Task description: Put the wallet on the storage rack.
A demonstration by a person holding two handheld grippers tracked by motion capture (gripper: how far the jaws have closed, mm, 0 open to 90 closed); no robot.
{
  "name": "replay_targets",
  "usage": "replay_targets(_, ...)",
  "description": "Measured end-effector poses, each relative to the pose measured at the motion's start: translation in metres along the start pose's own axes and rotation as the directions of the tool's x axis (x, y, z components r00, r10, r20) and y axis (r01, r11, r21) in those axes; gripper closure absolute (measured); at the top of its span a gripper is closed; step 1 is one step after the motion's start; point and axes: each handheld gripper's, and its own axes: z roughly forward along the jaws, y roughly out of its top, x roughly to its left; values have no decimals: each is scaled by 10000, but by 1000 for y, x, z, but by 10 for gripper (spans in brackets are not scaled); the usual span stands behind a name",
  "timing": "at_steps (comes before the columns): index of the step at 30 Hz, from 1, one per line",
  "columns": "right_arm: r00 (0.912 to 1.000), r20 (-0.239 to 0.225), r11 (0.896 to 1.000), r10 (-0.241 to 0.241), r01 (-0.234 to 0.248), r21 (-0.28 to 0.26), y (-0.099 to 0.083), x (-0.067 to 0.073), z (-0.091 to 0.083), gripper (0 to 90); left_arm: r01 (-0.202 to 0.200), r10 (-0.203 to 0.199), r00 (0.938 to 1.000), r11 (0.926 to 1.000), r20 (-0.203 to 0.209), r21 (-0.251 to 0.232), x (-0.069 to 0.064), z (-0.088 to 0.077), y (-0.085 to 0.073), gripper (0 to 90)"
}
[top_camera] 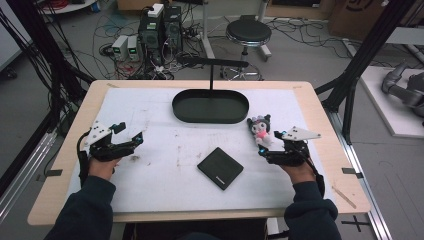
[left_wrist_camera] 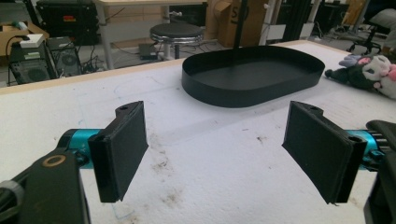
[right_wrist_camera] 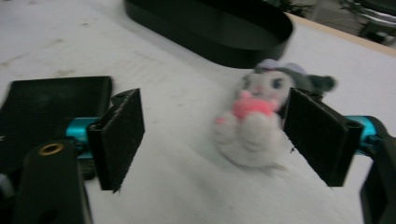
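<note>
A small plush toy, black and white with a pink front, sits upright on the white mat at the right, in front of a black oval tray. My right gripper stands open around it. In the right gripper view the plush toy lies between the jaws, close to the right pad, and touch cannot be told. My left gripper rests open on the left side of the mat, nothing between its jaws. From there the tray and the plush toy lie ahead.
A flat black square case lies on the mat near the front middle, left of my right gripper, and appears behind its left jaw. A thin black stand rises behind the tray. A stool and cables are beyond the table's far edge.
</note>
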Motion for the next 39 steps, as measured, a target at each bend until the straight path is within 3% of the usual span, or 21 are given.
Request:
replay_targets(4, 9969, -749, 9996, -238, 247, 105, 5, 14, 8, 358, 23, -23, 10000, 10000, 16, 78, 1, 2, -1, 215)
replay_targets(10, 9814, -1752, 9934, -789, 921, 688, 5, 36, 33, 474, 49, -50, 10000, 9999, 7, 161, 1, 4, -2, 218)
replay_targets(15, 9692, -2291, 9836, -900, 1226, 1321, 3, 45, 48, 479, 3, -3, 10000, 9997, 33, 225, 0, 5, -2, 219)
replay_targets(21, 9561, -2809, 9739, -835, 1380, 1800, -1, 53, 57, 456, 9, -10, 10000, 9995, 35, 302, 0, 5, -2, 219)
replay_targets(24, 9540, -2978, 9636, -333, 1097, 2438, -7, 52, 66, 459, 24, -25, 10000, 9996, 35, 299, 0, 5, -2, 220)
replay_targets(25, 9525, -3043, 9647, 84, 724, 2533, -8, 50, 67, 473, 7, -8, 10000, 9995, 26, 327, 0, 5, -2, 220)
replay_targets(26, 9484, -3165, 9640, 215, 642, 2579, -8, 48, 67, 509, 7, -8, 10000, 9995, 26, 327, 0, 5, -2, 220)
replay_targets(28, 9406, -3394, 9647, 85, 816, 2503, -8, 50, 66, 590, 11, -11, 10000, 9993, 6, 366, 0, 5, -3, 221)
replay_targets(30, 9454, -3258, 9649, -48, 899, 2468, -7, 52, 65, 604, 7, -8, 10000, 9993, 6, 374, 0, 6, -3, 221)
replay_targets(34, 9452, -3262, 9626, 103, 789, 2592, -6, 51, 65, 650, -23, 26, 10000, 9989, -64, 468, -1, 6, -3, 222)
replay_targets(36, 9540, -2998, 9631, -21, 826, 2561, -4, 52, 63, 741, 41, -36, 9999, 9988, -95, 497, -1, 7, -4, 223)
replay_targets(39, 9590, -2835, 9629, 47, 722, 2600, -3, 52, 63, 784, -11, 18, 9999, 9983, -125, 580, 0, 7, -4, 224)
